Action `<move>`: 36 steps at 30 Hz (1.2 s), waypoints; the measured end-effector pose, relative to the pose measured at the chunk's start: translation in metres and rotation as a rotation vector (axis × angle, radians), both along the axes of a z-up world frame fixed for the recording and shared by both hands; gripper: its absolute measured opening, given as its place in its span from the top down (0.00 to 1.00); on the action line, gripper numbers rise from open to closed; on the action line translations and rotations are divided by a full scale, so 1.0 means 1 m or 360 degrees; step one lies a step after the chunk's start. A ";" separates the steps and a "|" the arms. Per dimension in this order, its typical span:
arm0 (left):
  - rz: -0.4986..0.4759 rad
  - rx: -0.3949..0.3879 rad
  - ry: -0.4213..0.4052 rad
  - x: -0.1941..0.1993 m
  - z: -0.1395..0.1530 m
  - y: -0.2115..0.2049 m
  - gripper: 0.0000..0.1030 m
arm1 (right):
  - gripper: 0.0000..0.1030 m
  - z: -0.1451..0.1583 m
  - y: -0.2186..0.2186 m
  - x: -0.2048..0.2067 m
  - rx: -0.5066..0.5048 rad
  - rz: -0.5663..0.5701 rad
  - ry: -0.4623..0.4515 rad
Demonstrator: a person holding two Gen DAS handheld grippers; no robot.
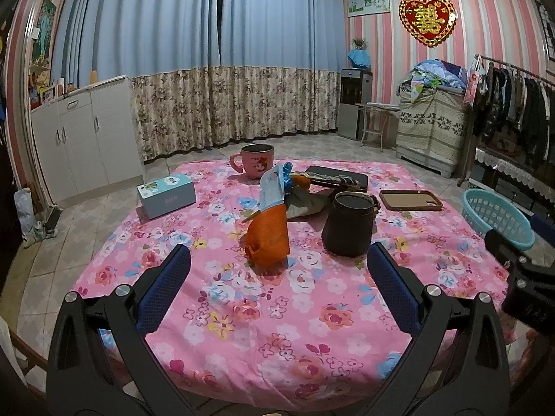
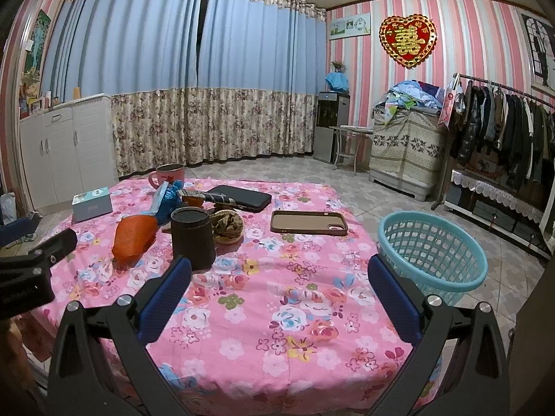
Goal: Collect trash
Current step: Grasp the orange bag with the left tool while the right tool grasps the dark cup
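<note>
An orange crumpled wrapper point(image 1: 269, 237) lies on the pink floral tablecloth point(image 1: 277, 329), with a blue-and-white wrapper point(image 1: 274, 187) behind it and crumpled brownish paper point(image 1: 307, 202) beside that. They also show in the right wrist view: orange wrapper point(image 2: 133, 237), blue wrapper point(image 2: 170, 199), brownish paper point(image 2: 227, 225). A teal plastic basket point(image 2: 432, 254) stands off the table's right edge. My left gripper point(image 1: 277, 263) is open and empty, just short of the orange wrapper. My right gripper point(image 2: 279, 270) is open and empty above the cloth, left of the basket.
A dark cup point(image 1: 350, 223), a pink mug point(image 1: 257, 160), a blue box point(image 1: 166, 196), a brown phone case point(image 1: 411, 200) and a black case point(image 1: 338, 177) are on the table. A white cabinet point(image 1: 79, 138) stands left, a clothes rack point(image 2: 503, 128) right.
</note>
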State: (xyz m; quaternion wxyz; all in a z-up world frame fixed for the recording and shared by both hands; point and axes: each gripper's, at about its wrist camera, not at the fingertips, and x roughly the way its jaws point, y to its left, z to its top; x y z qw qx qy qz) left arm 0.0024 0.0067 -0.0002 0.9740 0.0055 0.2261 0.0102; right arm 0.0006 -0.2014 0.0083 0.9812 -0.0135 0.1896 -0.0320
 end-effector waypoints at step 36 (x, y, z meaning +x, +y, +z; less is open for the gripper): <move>-0.0024 0.0014 0.0395 0.153 -0.036 0.027 0.05 | 0.04 -0.005 -0.001 0.156 -0.0066 -0.0011 0.0247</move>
